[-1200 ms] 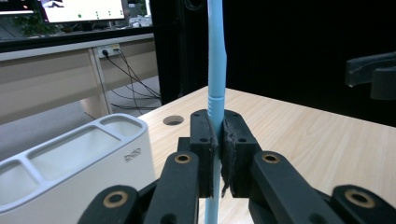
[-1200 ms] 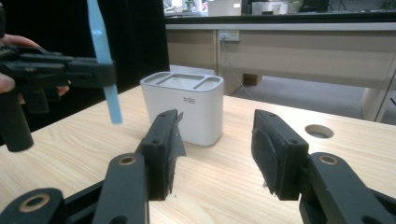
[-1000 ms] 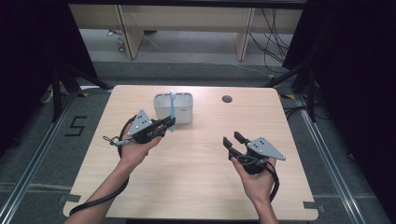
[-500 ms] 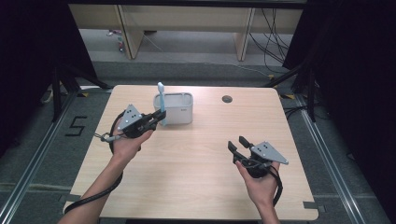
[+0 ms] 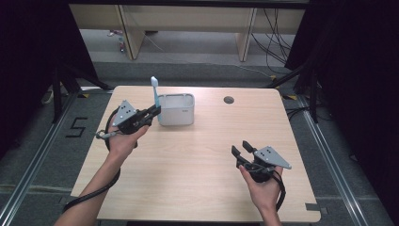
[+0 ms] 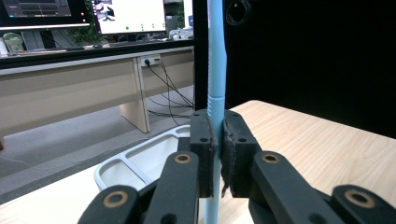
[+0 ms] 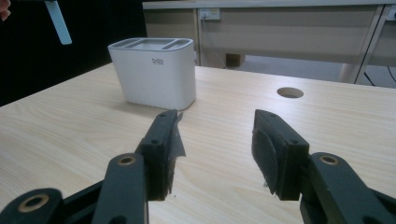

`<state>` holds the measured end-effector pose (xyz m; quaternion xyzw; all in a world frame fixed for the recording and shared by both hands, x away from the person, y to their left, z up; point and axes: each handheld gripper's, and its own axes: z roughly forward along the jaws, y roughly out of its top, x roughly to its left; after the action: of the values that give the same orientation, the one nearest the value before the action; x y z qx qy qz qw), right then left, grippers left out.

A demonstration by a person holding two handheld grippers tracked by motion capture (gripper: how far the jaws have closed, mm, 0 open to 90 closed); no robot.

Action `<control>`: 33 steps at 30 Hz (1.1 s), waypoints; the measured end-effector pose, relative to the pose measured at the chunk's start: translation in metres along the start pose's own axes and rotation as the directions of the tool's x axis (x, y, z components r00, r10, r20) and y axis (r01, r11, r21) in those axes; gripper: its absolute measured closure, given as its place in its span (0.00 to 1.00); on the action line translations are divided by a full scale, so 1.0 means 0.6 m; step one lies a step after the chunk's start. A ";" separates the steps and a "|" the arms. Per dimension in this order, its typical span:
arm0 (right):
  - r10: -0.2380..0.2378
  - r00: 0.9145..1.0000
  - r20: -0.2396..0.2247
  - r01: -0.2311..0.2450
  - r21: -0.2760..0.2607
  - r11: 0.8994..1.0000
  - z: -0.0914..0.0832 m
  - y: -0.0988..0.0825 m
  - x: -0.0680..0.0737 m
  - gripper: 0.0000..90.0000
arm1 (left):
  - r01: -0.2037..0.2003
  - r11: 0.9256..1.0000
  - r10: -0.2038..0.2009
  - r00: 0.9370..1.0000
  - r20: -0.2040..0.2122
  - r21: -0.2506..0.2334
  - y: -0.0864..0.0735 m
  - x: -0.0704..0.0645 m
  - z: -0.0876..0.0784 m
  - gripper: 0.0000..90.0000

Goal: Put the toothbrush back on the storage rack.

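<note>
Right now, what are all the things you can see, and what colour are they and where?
toothbrush: one, light blue, upright, clamped in the left gripper beside the holder's left end
holder: one, white box with compartments on top, far middle of the table
table: one, light wood, under everything
cable hole: one, dark and round, in the table's far edge right of the holder
desks: pale wood, beyond the table on the grey floor
monitors: lit, on the desk in the left gripper view
left gripper: one, black, fingers shut on the toothbrush
right gripper: one, black, fingers apart and empty, near right
hands: two, holding the grippers
</note>
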<state>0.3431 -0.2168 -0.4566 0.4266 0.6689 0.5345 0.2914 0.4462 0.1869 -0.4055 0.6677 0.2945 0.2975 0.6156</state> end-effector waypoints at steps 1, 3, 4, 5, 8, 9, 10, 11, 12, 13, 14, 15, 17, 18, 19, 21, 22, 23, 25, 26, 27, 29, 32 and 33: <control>-0.003 1.000 0.006 0.003 0.004 1.000 -0.001 -0.001 -0.001 0.57 | -0.001 1.000 0.001 1.000 -0.002 0.000 0.000 0.002 0.000 0.93; 0.025 1.000 -0.001 -0.025 0.008 1.000 -0.001 -0.003 0.000 0.57 | -0.005 1.000 0.005 1.000 -0.006 -0.005 0.001 0.005 0.001 0.93; 0.016 1.000 -0.002 -0.016 0.002 1.000 0.000 -0.005 -0.001 0.57 | -0.004 1.000 0.004 1.000 -0.008 -0.002 0.002 0.006 0.001 0.93; 0.020 1.000 -0.004 -0.020 -0.001 1.000 0.000 -0.006 -0.001 0.57 | -0.004 1.000 0.004 1.000 -0.009 -0.004 0.003 0.007 0.001 0.93; 0.017 1.000 -0.002 -0.017 0.001 1.000 -0.001 -0.007 -0.003 0.57 | -0.003 1.000 0.003 1.000 -0.015 -0.009 0.006 0.011 0.003 0.93; 0.021 1.000 -0.005 -0.021 0.000 1.000 -0.001 -0.007 -0.003 0.57 | -0.002 1.000 0.002 1.000 -0.017 -0.011 0.007 0.013 0.004 0.93; 0.020 1.000 0.001 -0.020 0.005 1.000 -0.003 -0.006 -0.004 0.57 | -0.003 1.000 0.003 1.000 -0.018 -0.013 0.009 0.014 0.004 0.93; 0.015 1.000 0.010 -0.015 0.009 1.000 -0.004 -0.006 -0.005 0.57 | -0.006 1.000 0.005 1.000 -0.021 -0.014 0.011 0.016 0.005 0.93; 0.018 1.000 0.008 -0.018 0.004 1.000 -0.004 -0.005 -0.006 0.57 | -0.005 1.000 0.005 1.000 -0.020 -0.015 0.013 0.017 0.007 0.93; 0.031 1.000 0.001 -0.031 0.006 0.999 -0.004 -0.006 -0.005 0.57 | -0.007 1.000 0.007 1.000 -0.022 -0.019 0.015 0.018 0.009 0.93; 0.011 1.000 0.015 -0.011 0.007 1.000 -0.005 -0.005 -0.007 0.57 | -0.012 1.000 0.011 1.000 -0.023 -0.021 0.017 0.019 0.010 0.93; 0.006 1.000 0.013 -0.006 0.004 1.000 -0.005 -0.006 -0.008 0.57 | -0.011 1.000 0.011 1.000 -0.024 -0.023 0.019 0.019 0.011 0.93; 0.011 1.000 0.010 -0.011 -0.009 1.000 -0.004 -0.007 -0.009 0.57 | -0.016 1.000 0.016 1.000 -0.026 -0.026 0.023 0.021 0.014 0.93; 0.021 1.000 0.013 -0.021 -0.004 1.000 -0.004 -0.007 -0.008 0.57 | -0.013 1.000 0.013 1.000 -0.027 -0.026 0.025 0.022 0.016 0.93; 0.021 1.000 0.013 -0.021 -0.004 1.000 -0.004 -0.007 -0.008 0.57 | -0.014 0.999 0.013 0.999 -0.029 -0.029 0.026 0.024 0.018 0.93; 0.024 1.000 0.013 -0.024 -0.003 1.000 -0.005 -0.007 -0.010 0.57 | -0.017 0.999 0.016 0.999 -0.033 -0.027 0.029 0.027 0.021 0.93; 0.018 1.000 0.025 -0.018 -0.005 1.000 -0.006 -0.007 -0.010 0.57 | -0.016 0.999 0.015 0.999 -0.037 -0.029 0.031 0.029 0.022 0.93; 0.021 1.000 0.017 -0.021 0.000 1.000 -0.007 -0.006 -0.012 0.57 | -0.016 0.999 0.015 0.999 -0.039 -0.030 0.032 0.030 0.023 0.93; 0.031 0.999 0.013 -0.031 0.003 1.000 -0.008 -0.006 -0.011 0.57 | -0.013 0.999 0.012 0.999 -0.043 -0.032 0.033 0.034 0.025 0.93; 0.024 1.000 0.011 -0.024 -0.002 1.000 -0.007 -0.007 -0.012 0.57 | -0.011 0.999 0.010 0.999 -0.047 -0.032 0.033 0.036 0.026 0.93; 0.015 1.000 0.022 -0.015 0.005 1.000 -0.008 -0.007 -0.013 0.57 | -0.010 0.999 0.008 0.999 -0.048 -0.030 0.033 0.037 0.027 0.93; 0.051 0.999 0.014 -0.051 -0.001 0.999 -0.007 -0.009 -0.010 0.57 | -0.011 1.000 0.009 0.999 -0.053 -0.030 0.034 0.041 0.030 0.93; 0.038 0.999 0.013 -0.038 0.006 0.999 -0.007 -0.009 -0.013 0.57 | -0.008 0.999 0.006 0.998 -0.061 -0.033 0.034 0.047 0.035 0.93; 0.026 0.999 0.022 -0.027 0.002 1.000 -0.007 -0.009 -0.014 0.57 | -0.006 0.999 0.004 0.998 -0.064 -0.032 0.034 0.049 0.037 0.93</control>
<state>0.3421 -0.2263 -0.4613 0.4415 0.6607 0.5328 0.2909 0.4827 0.1939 -0.3855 0.6487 0.3073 0.3249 0.6157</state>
